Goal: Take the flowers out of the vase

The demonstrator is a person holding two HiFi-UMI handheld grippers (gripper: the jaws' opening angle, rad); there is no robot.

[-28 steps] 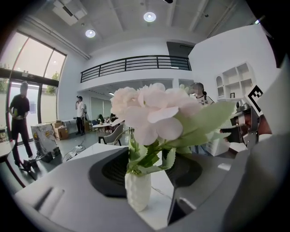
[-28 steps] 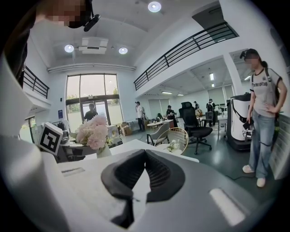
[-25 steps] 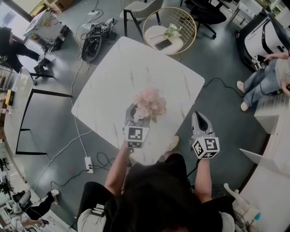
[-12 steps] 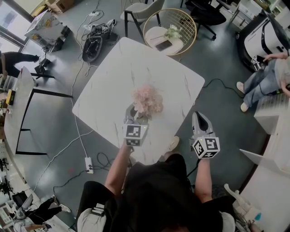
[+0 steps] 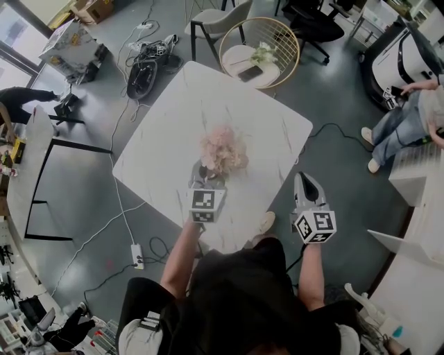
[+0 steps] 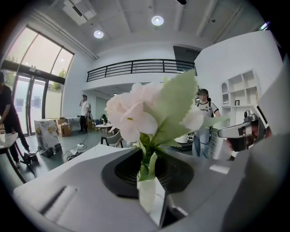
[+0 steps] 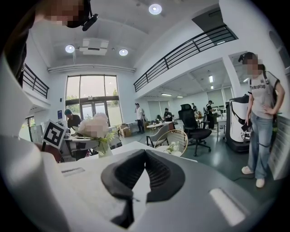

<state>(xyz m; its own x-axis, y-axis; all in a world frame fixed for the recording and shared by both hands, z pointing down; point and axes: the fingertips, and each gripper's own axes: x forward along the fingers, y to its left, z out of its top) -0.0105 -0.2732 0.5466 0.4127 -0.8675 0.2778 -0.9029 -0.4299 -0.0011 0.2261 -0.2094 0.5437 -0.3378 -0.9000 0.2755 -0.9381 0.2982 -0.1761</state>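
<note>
Your white, marble-veined square surface (image 5: 208,97) stands on a grey floor (image 5: 333,166). Just past its far edge you have a round side table with a gold wire rim (image 5: 236,52), carrying a dark flat device (image 5: 250,68). A black office chair (image 5: 316,17) stands further off to its right. At your far right a person in blue jeans (image 5: 392,128) sits. Far left, you'll see a black bag among tangled cables (image 5: 141,69) and a printed carton (image 5: 69,45). Near left, a white power strip (image 5: 136,252) lies on the floor.
</note>
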